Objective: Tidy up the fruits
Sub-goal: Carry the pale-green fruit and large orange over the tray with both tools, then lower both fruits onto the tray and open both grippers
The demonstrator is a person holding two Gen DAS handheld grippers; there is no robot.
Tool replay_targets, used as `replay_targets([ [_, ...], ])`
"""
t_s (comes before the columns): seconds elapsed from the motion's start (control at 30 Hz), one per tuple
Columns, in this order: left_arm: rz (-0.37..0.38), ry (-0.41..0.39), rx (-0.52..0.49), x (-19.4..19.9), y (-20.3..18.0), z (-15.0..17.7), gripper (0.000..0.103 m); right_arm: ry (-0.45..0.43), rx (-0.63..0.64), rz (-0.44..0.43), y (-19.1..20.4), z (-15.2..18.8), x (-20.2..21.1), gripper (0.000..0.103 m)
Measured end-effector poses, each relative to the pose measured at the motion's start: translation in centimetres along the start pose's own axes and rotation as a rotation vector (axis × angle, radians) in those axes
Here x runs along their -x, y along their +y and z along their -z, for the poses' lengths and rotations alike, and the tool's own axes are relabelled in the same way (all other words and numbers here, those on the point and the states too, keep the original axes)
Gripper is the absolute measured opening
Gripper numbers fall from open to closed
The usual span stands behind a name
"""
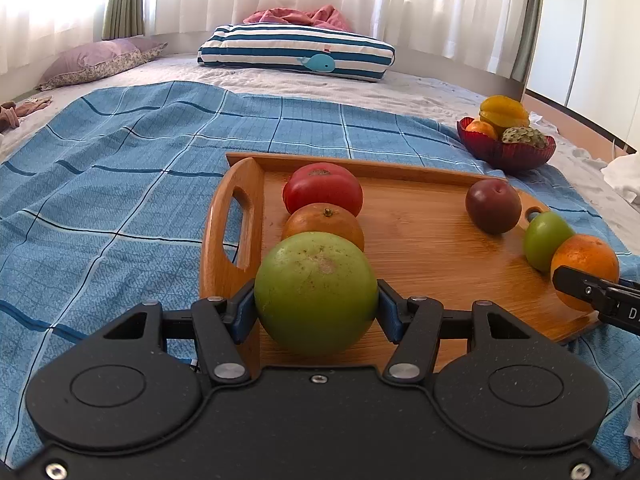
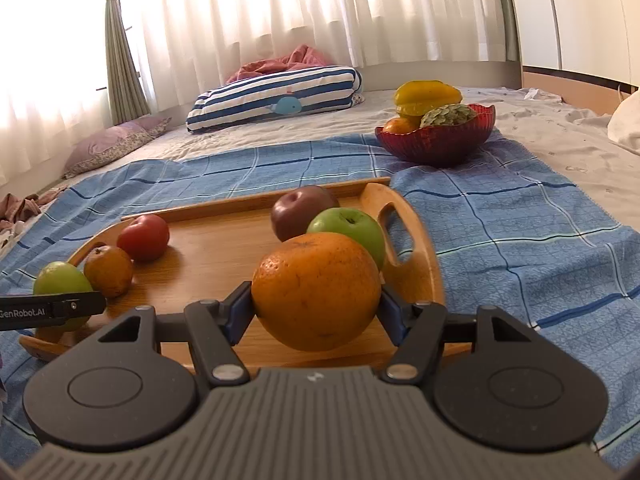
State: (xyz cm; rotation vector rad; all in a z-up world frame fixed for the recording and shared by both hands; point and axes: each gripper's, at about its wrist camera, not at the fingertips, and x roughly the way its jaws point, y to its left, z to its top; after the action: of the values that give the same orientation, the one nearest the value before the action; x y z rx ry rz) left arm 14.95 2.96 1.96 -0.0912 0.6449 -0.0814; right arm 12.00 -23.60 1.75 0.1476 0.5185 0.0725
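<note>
My left gripper (image 1: 316,308) is shut on a large green fruit (image 1: 316,292) at the near left corner of the wooden tray (image 1: 420,248). Behind it on the tray stand a small orange (image 1: 324,224) and a red tomato (image 1: 322,188). My right gripper (image 2: 316,308) is shut on a big orange (image 2: 316,290) over the tray's (image 2: 224,248) near right side. Close behind that orange are a green apple (image 2: 352,228) and a dark red apple (image 2: 298,210). In the left wrist view the right gripper's finger (image 1: 588,290) crosses the same big orange (image 1: 584,260).
The tray lies on a blue checked cloth (image 1: 120,184) spread over a bed. A red glass bowl (image 2: 436,140) with a starfruit, an orange and a scaly green fruit stands beyond the tray's right end. A striped pillow (image 1: 296,50) and a purple pillow (image 1: 100,60) lie by the curtains.
</note>
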Motion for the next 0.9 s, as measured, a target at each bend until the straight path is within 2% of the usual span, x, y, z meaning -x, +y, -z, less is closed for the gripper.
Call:
replay_targets([
  [0.43,-0.010,0.007,0.027,-1.2,-0.1,0.0,0.057,0.012,-0.017,0.022,-0.7,-0.2,-1.8,0.068],
  [0.9,-0.039,-0.006,-0.011,-2.2,-0.8,-0.1,0.057,0.025,-0.022,0.032,-0.7,-0.3,-2.7,0.068],
])
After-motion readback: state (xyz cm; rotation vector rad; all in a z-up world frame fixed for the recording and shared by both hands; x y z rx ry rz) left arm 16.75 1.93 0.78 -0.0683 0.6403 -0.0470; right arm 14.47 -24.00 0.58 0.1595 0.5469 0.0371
